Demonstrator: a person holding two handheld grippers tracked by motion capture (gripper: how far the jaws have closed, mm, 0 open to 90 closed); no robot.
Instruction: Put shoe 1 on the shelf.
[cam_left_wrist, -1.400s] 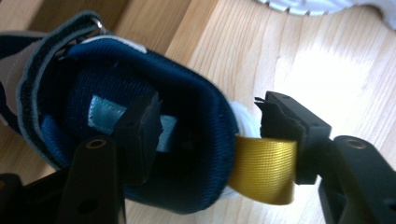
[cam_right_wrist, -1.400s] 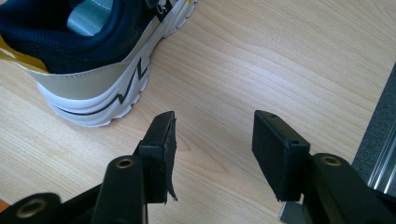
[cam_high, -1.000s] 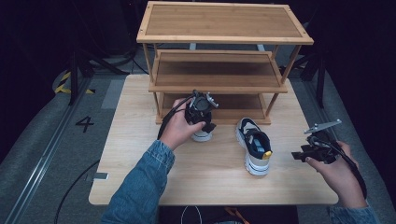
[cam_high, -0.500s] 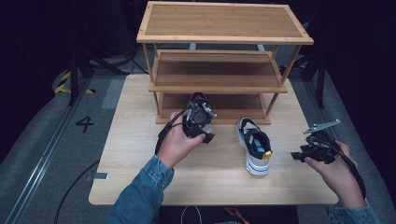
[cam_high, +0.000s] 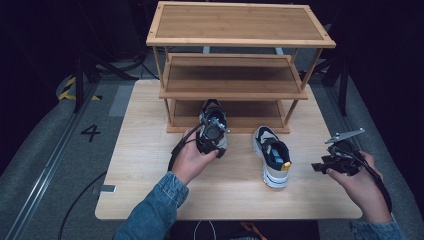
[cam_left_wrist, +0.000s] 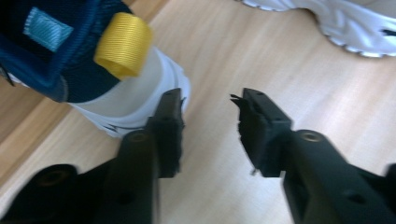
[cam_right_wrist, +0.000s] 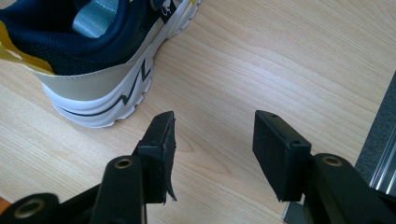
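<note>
Two white and navy sneakers with yellow heel loops stand on the wooden table (cam_high: 150, 180). The left sneaker (cam_high: 212, 110) points its toe at the bottom tier of the bamboo shoe rack (cam_high: 232, 92). My left gripper (cam_high: 212, 136) hovers over its heel. In the left gripper view this gripper (cam_left_wrist: 208, 100) is open, its left jaw beside the heel (cam_left_wrist: 116, 93), with nothing between the jaws. The right sneaker (cam_high: 272, 156) stands mid-table. My right gripper (cam_high: 317, 167) is open to the right of it. In the right gripper view this gripper (cam_right_wrist: 215, 121) holds nothing, a short way from the sneaker's heel (cam_right_wrist: 93, 84).
The rack has three tiers, its top tier (cam_high: 240, 22) bare. The other sneaker's sole (cam_left_wrist: 350, 23) is at the top right of the left gripper view. The table's right edge and a grey floor strip (cam_right_wrist: 380, 135) lie close to my right gripper. Bare wood lies along the table's front.
My left hand and gripper have moved forward toward the rack, and the left sneaker now lies closer to the bottom tier. The right gripper and right sneaker have stayed put.
</note>
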